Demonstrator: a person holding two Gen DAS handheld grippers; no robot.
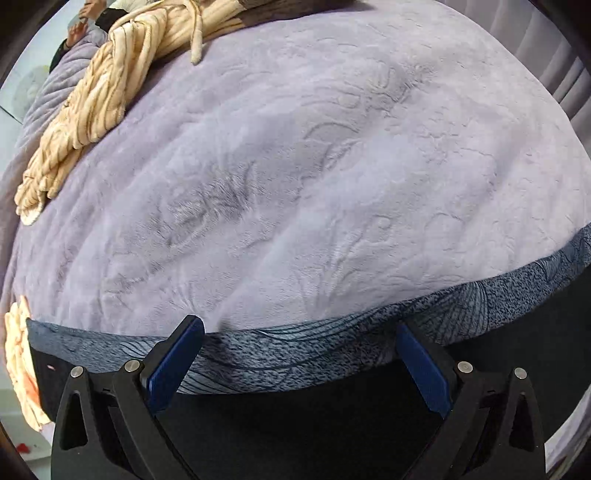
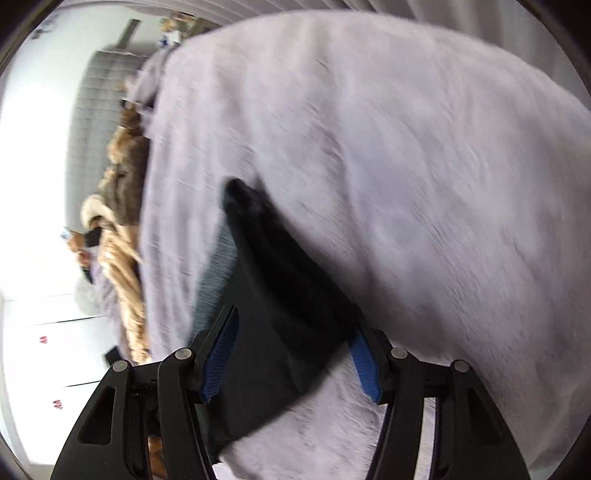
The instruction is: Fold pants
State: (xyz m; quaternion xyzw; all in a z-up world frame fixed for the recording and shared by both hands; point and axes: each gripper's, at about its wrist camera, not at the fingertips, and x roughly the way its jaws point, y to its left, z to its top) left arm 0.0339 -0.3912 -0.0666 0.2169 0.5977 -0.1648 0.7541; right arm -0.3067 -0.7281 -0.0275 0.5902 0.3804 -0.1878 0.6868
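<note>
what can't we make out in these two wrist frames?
- Pants, right wrist view: motion blur; dark fabric lies between the right tool fingers, but whether they pinch it is unclear.
- Pants' full extent, left wrist view: dark cloth is cut off by the bottom edge and the left tool.
- Tan striped bedding: runs out of frame at the top.
- Figure at top left, left wrist view: too small and cropped to identify.

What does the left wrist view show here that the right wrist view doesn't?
Only the left wrist view shows the blue-grey patterned hem along the near edge and the open left gripper above it. Only the right wrist view shows the black pants lying between the right gripper fingers, jaws apart, and a grey tufted headboard. Both show the lavender blanket and the tan striped fabric.
</note>
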